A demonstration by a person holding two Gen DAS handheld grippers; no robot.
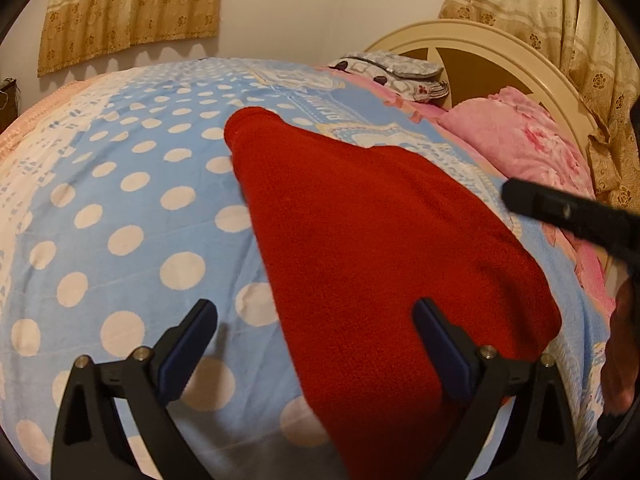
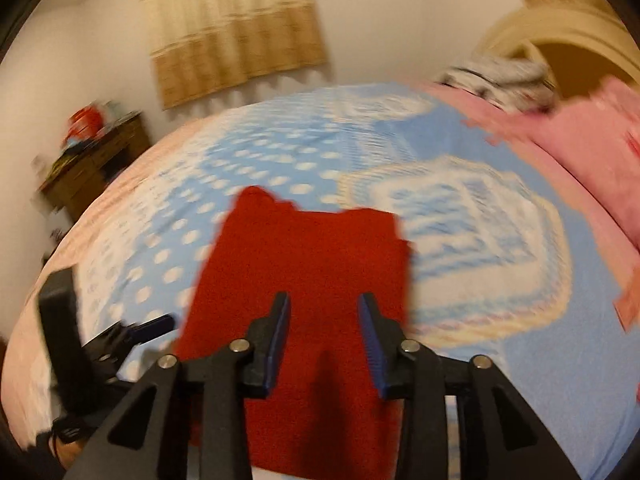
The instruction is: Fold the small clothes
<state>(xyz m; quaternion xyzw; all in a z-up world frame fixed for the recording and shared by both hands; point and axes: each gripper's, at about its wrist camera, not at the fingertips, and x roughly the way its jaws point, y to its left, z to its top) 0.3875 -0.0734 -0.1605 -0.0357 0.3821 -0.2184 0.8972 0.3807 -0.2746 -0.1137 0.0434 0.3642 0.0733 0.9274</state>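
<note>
A red fleece garment [image 1: 380,240] lies flat and folded on the blue polka-dot bedcover [image 1: 132,208]. It runs from the near edge towards the middle of the bed. My left gripper [image 1: 316,320] hovers over its near left edge, jaws wide open with nothing between them. One finger [image 1: 556,206] of my right gripper reaches in from the right. In the blurred right wrist view, the right gripper [image 2: 324,312] is above the near half of the red garment [image 2: 304,256], jaws partly apart and empty. A left gripper finger [image 2: 154,325] shows at the left.
A pink pillow [image 1: 520,136] and a grey patterned pillow [image 1: 392,68] lie against the cream headboard [image 1: 500,44] at the far right. Beige curtains [image 1: 132,4] hang on the back wall. A wooden cabinet [image 2: 92,164] with clutter stands beyond the bed's left side.
</note>
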